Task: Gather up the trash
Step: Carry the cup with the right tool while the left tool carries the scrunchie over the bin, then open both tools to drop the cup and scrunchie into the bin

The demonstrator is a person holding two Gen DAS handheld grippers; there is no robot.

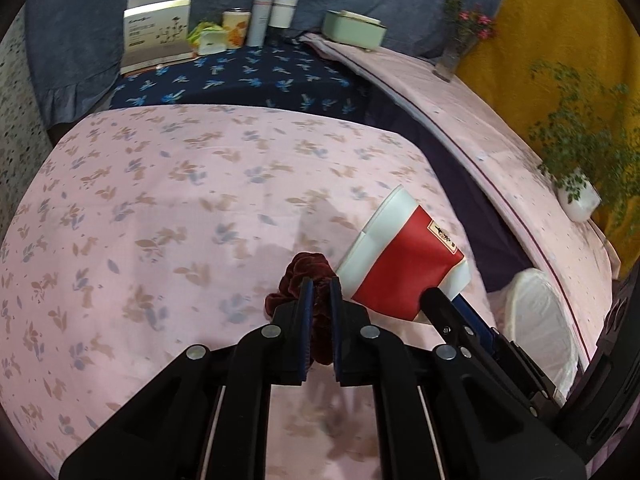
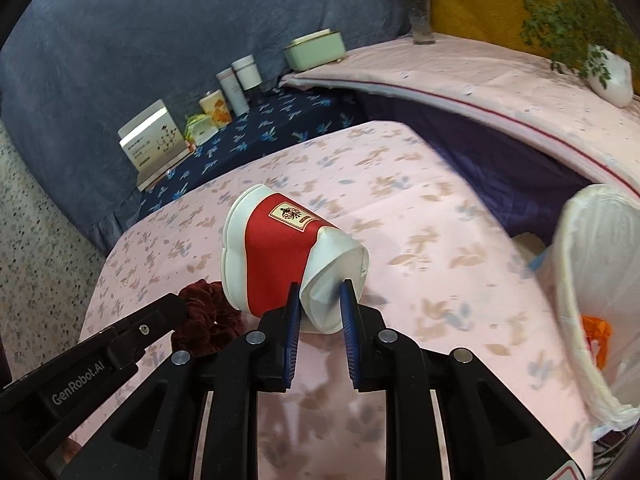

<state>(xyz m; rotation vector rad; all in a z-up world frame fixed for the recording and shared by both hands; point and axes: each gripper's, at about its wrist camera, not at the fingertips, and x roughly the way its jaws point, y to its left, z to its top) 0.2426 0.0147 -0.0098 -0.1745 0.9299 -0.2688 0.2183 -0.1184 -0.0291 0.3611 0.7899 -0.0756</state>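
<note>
Pinching the crumpled white end of a red-and-white paper cup (image 2: 280,256), the right gripper (image 2: 320,292) has its two blue-padded jaws pressed against the cup's sides. The cup is tilted, its wider white end pointing away over a table covered in pink floral cloth (image 2: 420,208). A small gold-framed label on the red band carries characters too small to read.

Just to the left, the left gripper (image 1: 320,292) has its jaws drawn close on a dark red velvet scrunchie (image 1: 304,276), which bunches up between and beyond the pads. Seen from the right wrist camera, the left gripper's side reads "GenRobot.AI". The cup and scrunchie sit just beside each other, near the table's front right area.

To the right of the table, past its edge, stands a white bin lined with a white bag (image 2: 592,288); something orange lies inside. A dark purple gap separates the table from a second pink-covered surface (image 2: 500,80) curving behind the bin. Most of the pink cloth ahead and to the left is bare.

At the far edge, on a navy floral cloth (image 1: 248,76), stand a white box with unreadable print (image 1: 158,28), a green tissue pack (image 1: 206,36), several tins (image 1: 264,16) and a pale green container (image 1: 354,28). A vase of flowers (image 1: 460,36) and a potted plant (image 1: 576,168) rest on the second surface.
</note>
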